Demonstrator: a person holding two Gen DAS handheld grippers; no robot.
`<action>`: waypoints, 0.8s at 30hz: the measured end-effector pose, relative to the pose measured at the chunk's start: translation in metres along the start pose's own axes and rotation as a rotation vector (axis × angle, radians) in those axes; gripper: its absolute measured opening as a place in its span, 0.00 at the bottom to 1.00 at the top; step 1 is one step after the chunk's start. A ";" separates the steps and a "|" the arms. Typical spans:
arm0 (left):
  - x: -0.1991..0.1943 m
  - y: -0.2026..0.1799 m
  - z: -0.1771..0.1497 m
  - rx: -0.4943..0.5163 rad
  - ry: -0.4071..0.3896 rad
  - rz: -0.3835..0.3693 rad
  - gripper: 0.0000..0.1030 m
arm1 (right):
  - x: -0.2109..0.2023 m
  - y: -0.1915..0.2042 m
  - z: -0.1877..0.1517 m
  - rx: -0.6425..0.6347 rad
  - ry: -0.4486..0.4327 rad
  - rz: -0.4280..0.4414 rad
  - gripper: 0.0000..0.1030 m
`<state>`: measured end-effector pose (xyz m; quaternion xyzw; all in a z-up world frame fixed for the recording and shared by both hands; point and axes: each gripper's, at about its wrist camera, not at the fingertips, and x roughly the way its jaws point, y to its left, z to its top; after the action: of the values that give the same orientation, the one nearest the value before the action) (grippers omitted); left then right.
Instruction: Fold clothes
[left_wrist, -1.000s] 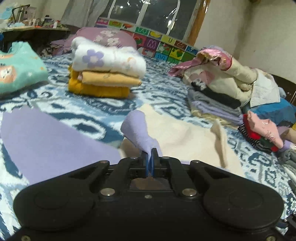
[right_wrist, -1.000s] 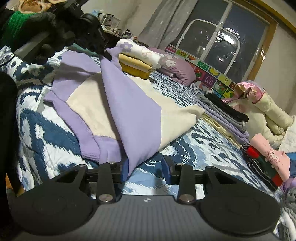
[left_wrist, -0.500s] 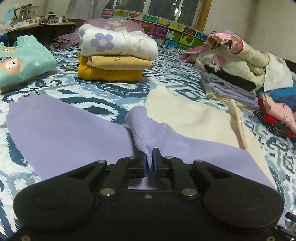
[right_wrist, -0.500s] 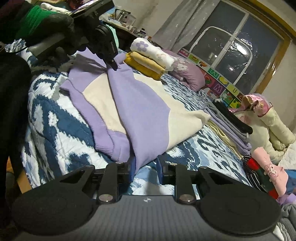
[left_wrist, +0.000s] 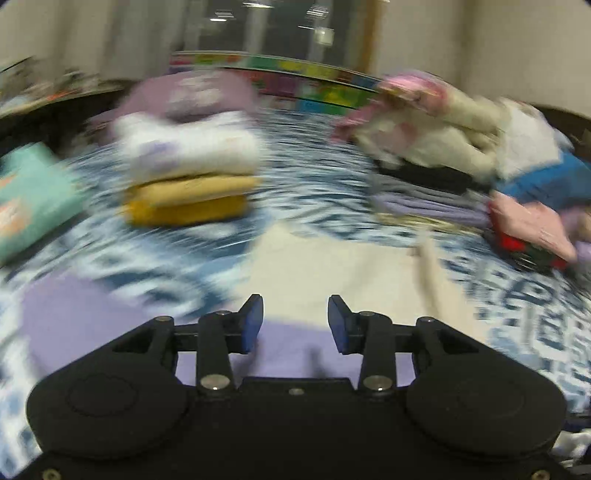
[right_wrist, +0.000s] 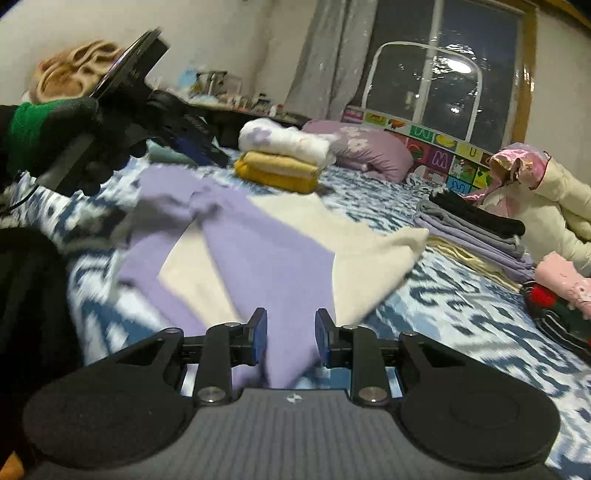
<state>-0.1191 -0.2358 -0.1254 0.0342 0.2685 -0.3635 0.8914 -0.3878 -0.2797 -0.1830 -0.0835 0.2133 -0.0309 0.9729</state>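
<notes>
Bed (right_wrist: 461, 314): blue-white patterned cover.
Sweater (right_wrist: 266, 251): lavender-cream, lying flat.
Left gripper (left_wrist: 295, 319): jaws apart, empty, above sweater.
Right gripper (right_wrist: 290, 334): jaws apart, lavender sleeve between them.

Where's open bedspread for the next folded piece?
Free: the strip of bedspread between the purple-and-cream sweater and the grey-purple folded pile, and the patch near the right gripper. Crowded: yellow-white stack behind, loose heap right. Left gripper open above the sweater.

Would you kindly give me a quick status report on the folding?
Left gripper open, empty. Right gripper open astride the purple-and-cream sweater. Sweater flat on bed, sleeve across its front. Nothing in the way.
</notes>
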 end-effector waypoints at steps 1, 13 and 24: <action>0.014 -0.011 0.006 0.005 0.014 -0.023 0.36 | 0.007 -0.002 0.001 0.013 0.002 -0.005 0.27; 0.172 -0.103 0.062 0.007 0.206 -0.221 0.35 | 0.036 -0.012 0.000 0.085 0.032 0.051 0.28; 0.214 -0.075 0.048 -0.138 0.247 -0.213 0.06 | 0.043 -0.020 -0.004 0.203 0.086 0.206 0.31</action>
<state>-0.0206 -0.4384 -0.1821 -0.0114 0.4023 -0.4296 0.8084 -0.3510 -0.3037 -0.2007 0.0390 0.2582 0.0440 0.9643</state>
